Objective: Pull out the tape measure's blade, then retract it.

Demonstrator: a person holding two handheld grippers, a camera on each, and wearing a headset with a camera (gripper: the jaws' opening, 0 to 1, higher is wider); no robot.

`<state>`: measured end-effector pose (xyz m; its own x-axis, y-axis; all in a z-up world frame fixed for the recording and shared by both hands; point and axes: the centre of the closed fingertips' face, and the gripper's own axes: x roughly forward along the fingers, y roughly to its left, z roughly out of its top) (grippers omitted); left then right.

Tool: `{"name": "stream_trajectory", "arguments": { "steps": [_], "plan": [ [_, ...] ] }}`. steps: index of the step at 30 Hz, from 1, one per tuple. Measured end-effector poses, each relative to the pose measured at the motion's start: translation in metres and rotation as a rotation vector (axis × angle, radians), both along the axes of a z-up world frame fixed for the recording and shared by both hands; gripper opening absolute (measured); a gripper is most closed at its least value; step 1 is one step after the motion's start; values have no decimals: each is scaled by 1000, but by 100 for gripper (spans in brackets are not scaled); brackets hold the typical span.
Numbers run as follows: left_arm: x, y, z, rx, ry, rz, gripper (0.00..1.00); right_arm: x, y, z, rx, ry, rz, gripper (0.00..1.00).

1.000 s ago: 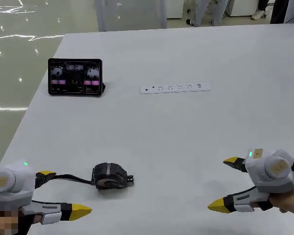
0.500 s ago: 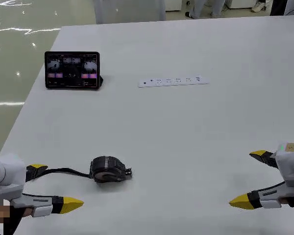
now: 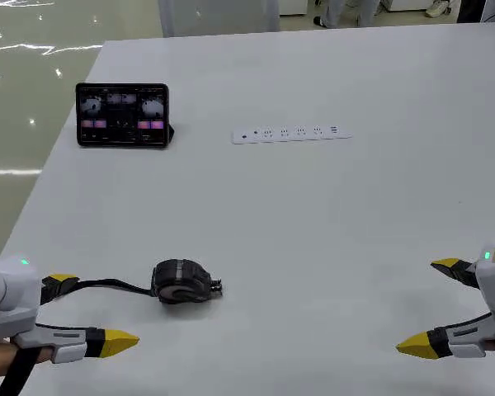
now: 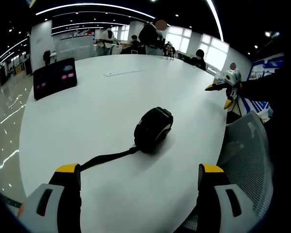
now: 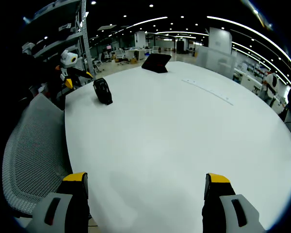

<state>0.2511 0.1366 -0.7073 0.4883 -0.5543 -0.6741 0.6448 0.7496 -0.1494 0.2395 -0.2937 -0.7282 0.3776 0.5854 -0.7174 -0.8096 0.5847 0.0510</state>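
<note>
Fingers (image 4: 68,180) of the left gripper (image 3: 95,310) are spread wide and grip nothing. In the left gripper view the black tape measure (image 4: 153,128) lies on the white table (image 4: 102,102) ahead of them, toward 12 o'clock. Its black strap (image 4: 109,158) trails back to the yellow tip of the 9 o'clock finger; I cannot tell whether strap and tip touch.

In the head view the tape measure (image 3: 181,283) sits near the table's (image 3: 313,214) front edge, at about 7 o'clock in the picture. Its strap (image 3: 115,287) runs off toward 9 o'clock. Any label on the case is too small to read.

Over at 3 o'clock from the tape measure, well apart from it, the right gripper (image 3: 429,305) hovers with its yellow-tipped fingers (image 5: 75,194) also spread wide, nothing between them.

Toward 11 o'clock from the tape measure, a tablet (image 3: 122,115) stands propped up; its screen shows small lit panels, with no writing legible. A white power strip (image 3: 290,133) lies flat toward 1 o'clock. A grey mesh chair (image 5: 34,145) shows at 9 o'clock in the right gripper view.
</note>
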Motion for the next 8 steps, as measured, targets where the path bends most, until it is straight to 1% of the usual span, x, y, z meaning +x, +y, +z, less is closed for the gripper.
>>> {"name": "stream_trajectory", "arguments": {
  "steps": [3, 8],
  "plan": [
    [0, 2, 0, 0, 4, 4, 99, 0, -1, 2, 0, -2, -5, 99],
    [-1, 3, 0, 6, 2, 3, 99, -2, 0, 3, -5, -3, 3, 99]
  ]
}}
